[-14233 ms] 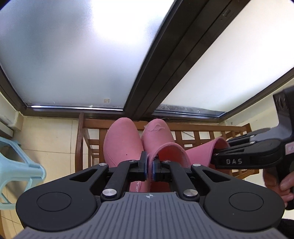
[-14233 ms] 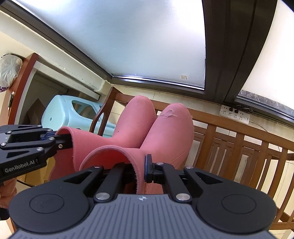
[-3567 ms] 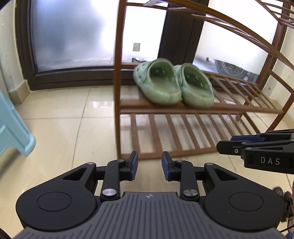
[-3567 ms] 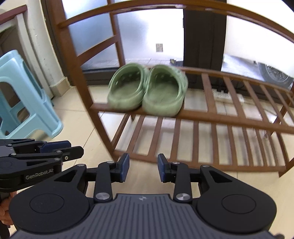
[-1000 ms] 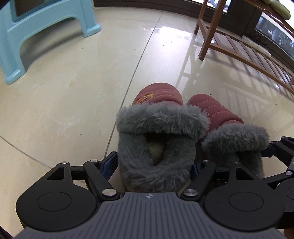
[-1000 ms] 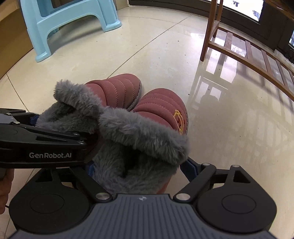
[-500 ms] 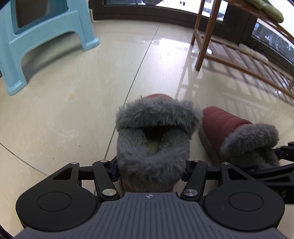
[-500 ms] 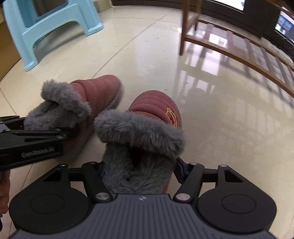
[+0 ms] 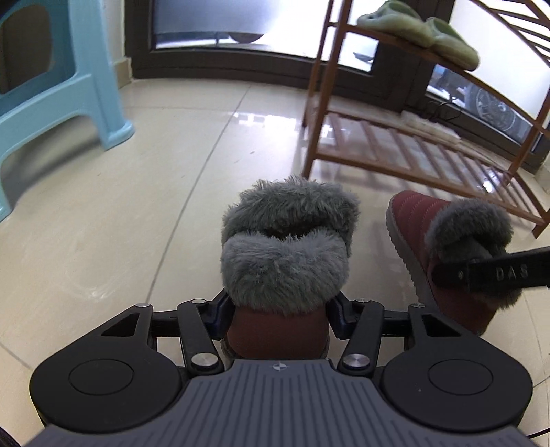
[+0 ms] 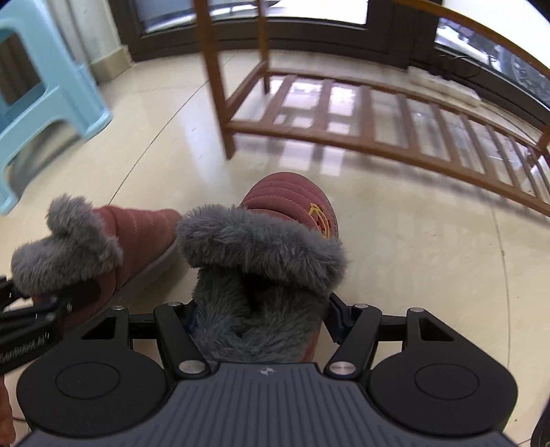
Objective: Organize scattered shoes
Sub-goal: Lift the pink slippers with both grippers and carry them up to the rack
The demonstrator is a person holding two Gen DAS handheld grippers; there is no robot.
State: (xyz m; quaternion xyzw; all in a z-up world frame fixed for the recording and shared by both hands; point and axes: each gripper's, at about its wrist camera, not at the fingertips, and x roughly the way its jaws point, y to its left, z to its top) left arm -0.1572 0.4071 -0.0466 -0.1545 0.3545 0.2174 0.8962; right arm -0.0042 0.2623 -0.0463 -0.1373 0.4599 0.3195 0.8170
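Note:
Two maroon quilted boots with grey fur cuffs are both held off the tiled floor. In the left wrist view my left gripper (image 9: 276,313) has the heel of one boot (image 9: 285,258) between its pads, jaws still closing on it. The second boot (image 9: 443,240) hangs to its right, sole showing, with a finger of the right gripper (image 9: 495,271) across its cuff. In the right wrist view my right gripper (image 10: 264,319) is shut on the heel of the boot with a gold emblem (image 10: 264,254). The other boot (image 10: 103,240) and the left gripper (image 10: 31,326) are at the left.
A wooden slatted shoe rack (image 9: 412,151) stands ahead on the right; its bottom shelf (image 10: 343,113) is bare, and a pair of green clogs (image 9: 422,31) sits on a higher shelf. A light blue plastic stool (image 9: 51,86) stands at the left. Dark-framed glass doors lie behind.
Both boots have come up off the floor and moved apart. The views have tipped up toward the shoe rack, which is now closer. The left jaws have tightened on the heel.

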